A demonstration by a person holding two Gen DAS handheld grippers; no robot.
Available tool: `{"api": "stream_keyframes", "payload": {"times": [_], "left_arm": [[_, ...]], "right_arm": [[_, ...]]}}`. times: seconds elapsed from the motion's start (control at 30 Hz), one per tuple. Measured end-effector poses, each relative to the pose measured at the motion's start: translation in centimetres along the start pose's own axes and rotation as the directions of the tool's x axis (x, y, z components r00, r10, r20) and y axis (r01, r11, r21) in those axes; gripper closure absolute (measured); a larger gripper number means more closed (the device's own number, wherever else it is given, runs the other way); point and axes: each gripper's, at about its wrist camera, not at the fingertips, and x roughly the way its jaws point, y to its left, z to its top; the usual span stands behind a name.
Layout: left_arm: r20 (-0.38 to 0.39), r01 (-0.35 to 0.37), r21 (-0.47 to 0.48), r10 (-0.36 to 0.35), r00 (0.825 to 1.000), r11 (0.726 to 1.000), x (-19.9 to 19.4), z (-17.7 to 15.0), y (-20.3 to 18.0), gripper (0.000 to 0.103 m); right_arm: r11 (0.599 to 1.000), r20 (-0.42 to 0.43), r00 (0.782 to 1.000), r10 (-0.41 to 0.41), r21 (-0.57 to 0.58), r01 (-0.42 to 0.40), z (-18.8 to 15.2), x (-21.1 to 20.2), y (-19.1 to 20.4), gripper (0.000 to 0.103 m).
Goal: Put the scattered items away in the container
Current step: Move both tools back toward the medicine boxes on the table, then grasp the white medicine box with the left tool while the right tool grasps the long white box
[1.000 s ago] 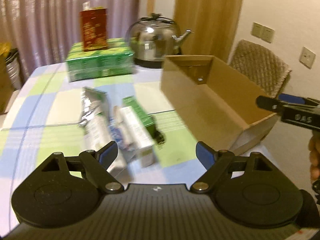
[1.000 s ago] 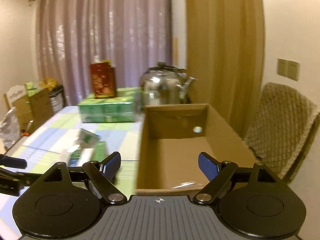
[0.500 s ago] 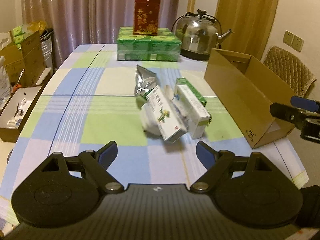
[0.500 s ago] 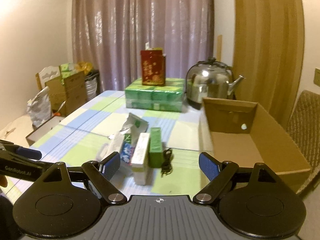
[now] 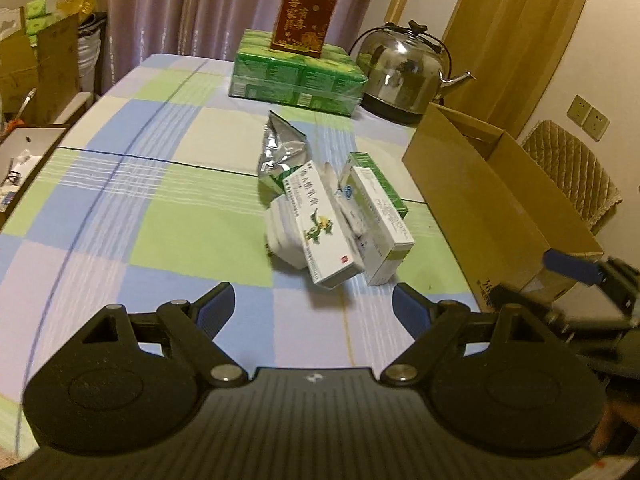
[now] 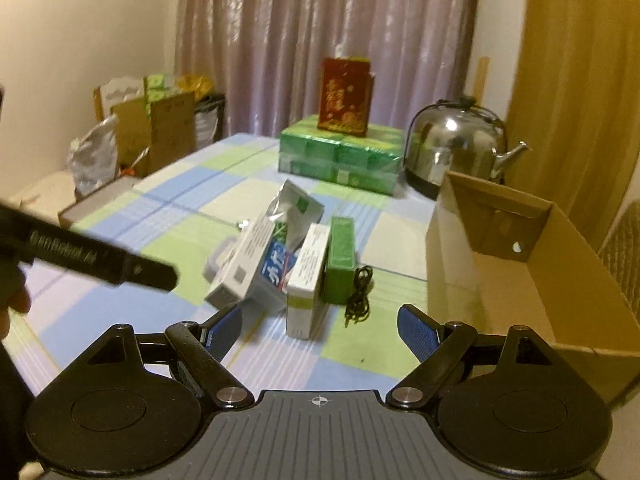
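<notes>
hovering over the near edge of the desk [image 5: 120, 184], your left tool [image 5: 314, 306] has its jaws spread with nothing between them. your right tool [image 6: 320, 328] is spread and empty too, and its blue pad shows at the right edge of the left view, near the box [image 5: 492, 208].

the scattered items lie heaped mid-desk, just left of the open box [image 6: 560, 264]: a foil pouch [image 5: 280, 152] at the back, a white carton [image 5: 320, 228] tilted on a pale bag [image 5: 282, 236], a second white carton [image 5: 380, 224] beside it, a green carton [image 6: 340, 256] against that, and a black cable [image 6: 360, 292] coiled between the green carton and the box.

at the far end stand a green pack [image 5: 296, 76], a red box [image 5: 306, 16] on top, and a kettle [image 5: 404, 72].
</notes>
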Motion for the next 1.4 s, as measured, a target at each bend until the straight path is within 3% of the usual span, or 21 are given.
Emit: {"api": "stream_keyframes", "payload": {"times": [0.17,0.5,0.57,0.8,0.9,1.13,1.2,1.27,1.4], "left_arm": [[-0.020,0.075,-0.057,-0.077,0.997,0.996,2.4,0.8,0.6,0.023],[-0.075,0.125,-0.105,-0.133,0.988,0.987,7.5,2.0,1.5,0.032],[-0.087,0.121,-0.102,-0.130,0.988,0.987,8.3,2.0,1.5,0.038],[-0.099,0.157,-0.173,-0.176,0.979,0.972,10.0,1.9,2.3,0.052],[-0.094,0.154,-0.178,-0.173,0.981,0.972,10.1,2.0,2.6,0.063],[-0.083,0.158,-0.161,-0.173,0.981,0.974,9.4,2.2,2.8,0.065],[-0.082,0.158,-0.145,-0.171,0.982,0.977,9.1,2.1,2.7,0.065],[-0.084,0.154,-0.117,-0.164,0.983,0.981,8.8,2.1,2.4,0.065],[-0.087,0.133,-0.060,-0.138,0.987,0.989,8.2,1.7,1.7,0.066]], "right_arm": [[1.000,-0.027,1.000,0.002,-0.009,-0.002,-0.5,2.2,-0.2,0.020],[1.000,-0.062,0.998,0.008,-0.023,-0.009,-0.8,5.9,-0.3,0.023],[0.999,-0.072,0.997,0.019,-0.024,-0.021,-0.7,6.7,-0.3,0.029],[0.999,-0.081,0.996,0.029,-0.016,-0.031,-0.5,8.8,-0.3,0.034],[0.999,-0.083,0.996,0.034,-0.002,-0.034,-0.3,9.7,-0.4,0.041],[0.998,-0.088,0.995,0.045,0.036,-0.042,0.5,11.6,-0.5,0.051],[0.998,-0.096,0.994,0.052,0.045,-0.048,0.7,12.2,-0.5,0.061],[0.997,-0.109,0.992,0.055,0.054,-0.050,0.9,12.7,-0.5,0.079],[0.997,-0.115,0.992,0.041,0.070,-0.033,1.0,12.2,-0.7,0.081]]}}
